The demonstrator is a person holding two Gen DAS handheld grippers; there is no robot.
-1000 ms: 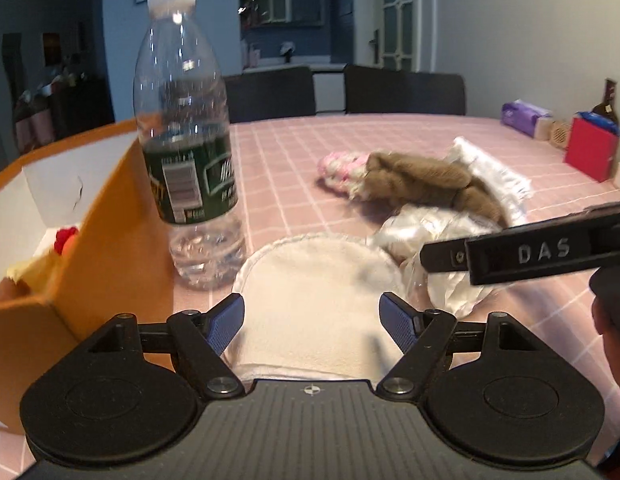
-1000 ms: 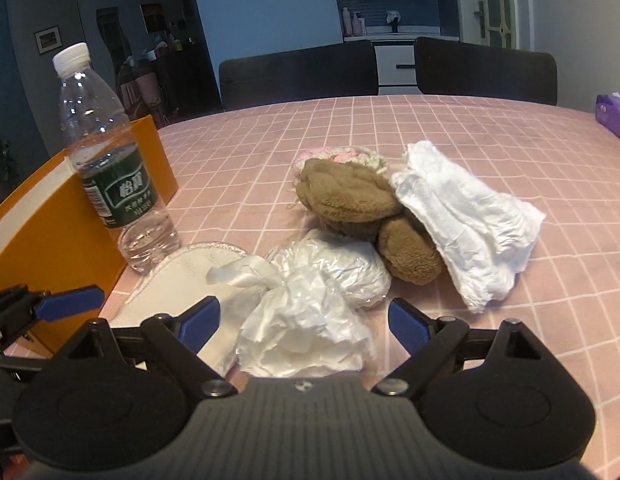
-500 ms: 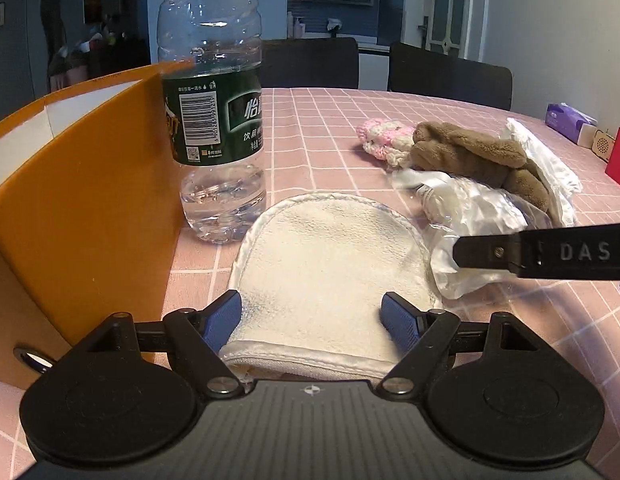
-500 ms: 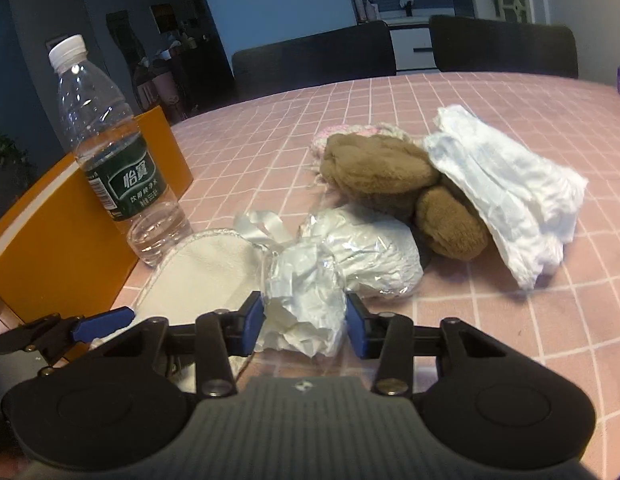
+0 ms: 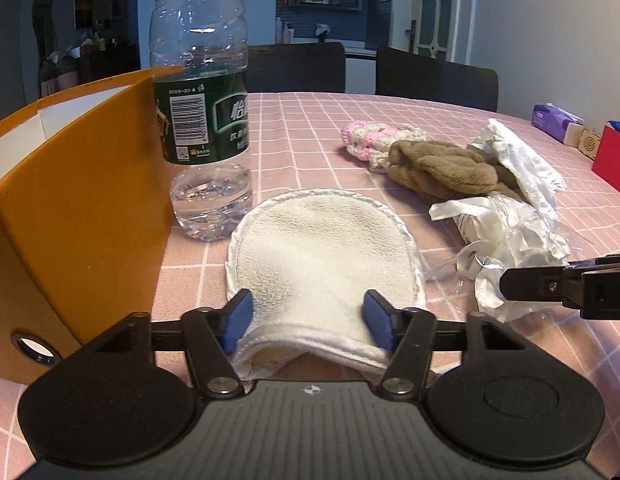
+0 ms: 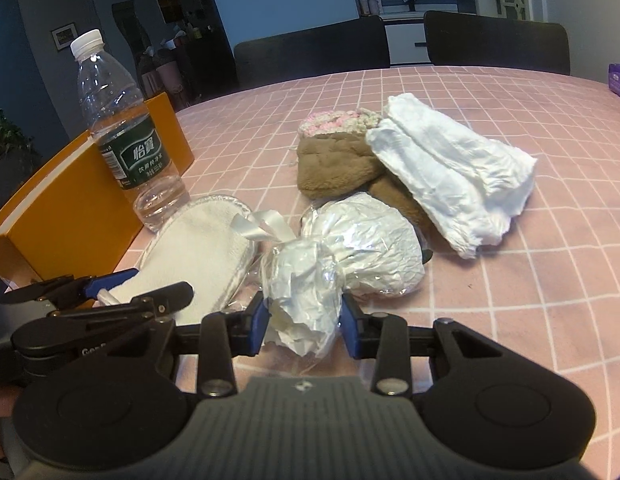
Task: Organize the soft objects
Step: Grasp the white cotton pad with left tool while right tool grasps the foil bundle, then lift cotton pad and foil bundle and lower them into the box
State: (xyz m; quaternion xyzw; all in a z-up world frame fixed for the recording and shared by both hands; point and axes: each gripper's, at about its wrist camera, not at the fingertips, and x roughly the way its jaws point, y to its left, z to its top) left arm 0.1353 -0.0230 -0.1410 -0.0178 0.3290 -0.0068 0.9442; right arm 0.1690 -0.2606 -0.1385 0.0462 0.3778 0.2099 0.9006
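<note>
A cream oval mitt (image 5: 322, 256) lies flat on the pink checked tablecloth. My left gripper (image 5: 308, 320) has closed in on its near edge, which bunches up between the blue pads. The mitt also shows in the right wrist view (image 6: 194, 248). My right gripper (image 6: 302, 320) is shut on the crinkled end of a clear-wrapped white bundle (image 6: 350, 248) with a white ribbon. Behind it lie a brown plush piece (image 6: 334, 168), a pink-and-white knitted item (image 6: 338, 120) and a white cloth (image 6: 450, 172).
An orange box (image 5: 70, 200) stands at the left, close to the mitt. A nearly empty water bottle (image 5: 202, 100) stands between box and mitt. A purple tissue pack (image 5: 554, 120) and a red box (image 5: 612, 160) sit at the far right. Dark chairs stand behind the table.
My left gripper moved down and forward and its jaws narrowed onto the mitt's edge. My right gripper closed on the wrapped bundle's end and has kept its hold.
</note>
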